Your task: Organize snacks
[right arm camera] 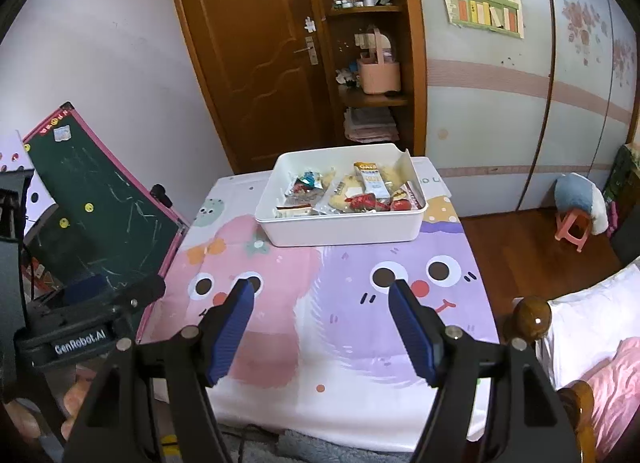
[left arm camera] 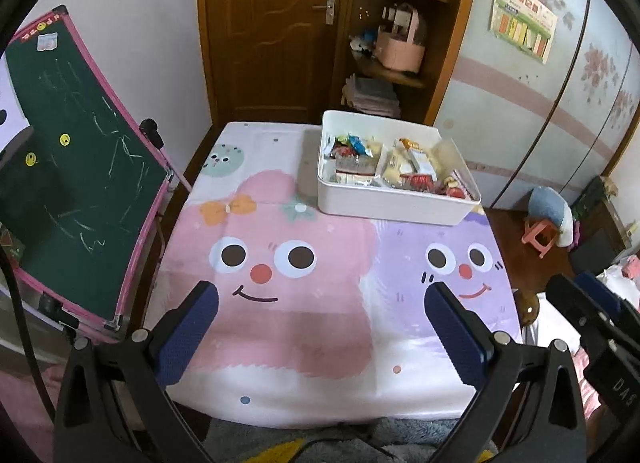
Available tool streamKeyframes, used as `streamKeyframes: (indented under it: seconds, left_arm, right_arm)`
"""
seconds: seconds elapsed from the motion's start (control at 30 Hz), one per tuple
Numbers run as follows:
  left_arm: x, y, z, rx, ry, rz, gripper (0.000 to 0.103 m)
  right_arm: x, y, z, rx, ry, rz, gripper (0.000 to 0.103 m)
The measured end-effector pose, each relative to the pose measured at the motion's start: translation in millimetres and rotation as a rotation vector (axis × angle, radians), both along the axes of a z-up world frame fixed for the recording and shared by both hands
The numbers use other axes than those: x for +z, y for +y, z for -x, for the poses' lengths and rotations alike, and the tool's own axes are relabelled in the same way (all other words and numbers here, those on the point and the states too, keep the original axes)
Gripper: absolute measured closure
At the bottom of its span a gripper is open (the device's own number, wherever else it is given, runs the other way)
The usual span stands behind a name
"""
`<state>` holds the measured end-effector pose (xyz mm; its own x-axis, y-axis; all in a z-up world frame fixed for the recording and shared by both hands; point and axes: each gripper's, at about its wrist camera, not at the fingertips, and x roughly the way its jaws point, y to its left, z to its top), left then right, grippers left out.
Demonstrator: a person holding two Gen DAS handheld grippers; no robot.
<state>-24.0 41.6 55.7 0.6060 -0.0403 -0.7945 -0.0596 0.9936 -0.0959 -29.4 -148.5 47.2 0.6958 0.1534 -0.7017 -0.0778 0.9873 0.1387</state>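
A white bin (left arm camera: 394, 205) full of wrapped snacks (left arm camera: 400, 167) stands at the far right of the table with the cartoon cloth (left arm camera: 280, 323). The right wrist view shows the same bin (right arm camera: 344, 229) and its snacks (right arm camera: 352, 191) at the far middle. My left gripper (left arm camera: 322, 297) hovers over the near part of the cloth, open, nothing between its blue pads. My right gripper (right arm camera: 323, 293) is also open and empty above the near cloth. The right gripper's body (left arm camera: 600, 323) shows at the right edge of the left wrist view.
A pink-framed chalkboard (left arm camera: 76, 191) leans at the table's left side. Behind the table are a wooden door (left arm camera: 272, 23) and shelves (left arm camera: 388, 67). A pink stool (right arm camera: 574, 229) and a bed post (right arm camera: 532, 319) lie to the right.
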Motion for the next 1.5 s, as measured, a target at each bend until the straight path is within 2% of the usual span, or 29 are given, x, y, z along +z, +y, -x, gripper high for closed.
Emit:
streamKeyframes:
  seconds: [0.23,0.6,1.5]
  left_arm:
    - [-10,-8,-4,-0.031,0.031,-0.002,0.0]
    - [-7,-16,-3,-0.045,0.009,-0.041,0.0]
    - [-10,-16,-6,-0.044,0.013,-0.058,0.001]
  right_arm:
    - [-11,4,-5,0.013,0.042,0.007,0.033]
    - [-14,14,-7,0.039,0.048,0.034,0.033]
    - [-23,14,-11,0.047,0.076,0.024,0.033]
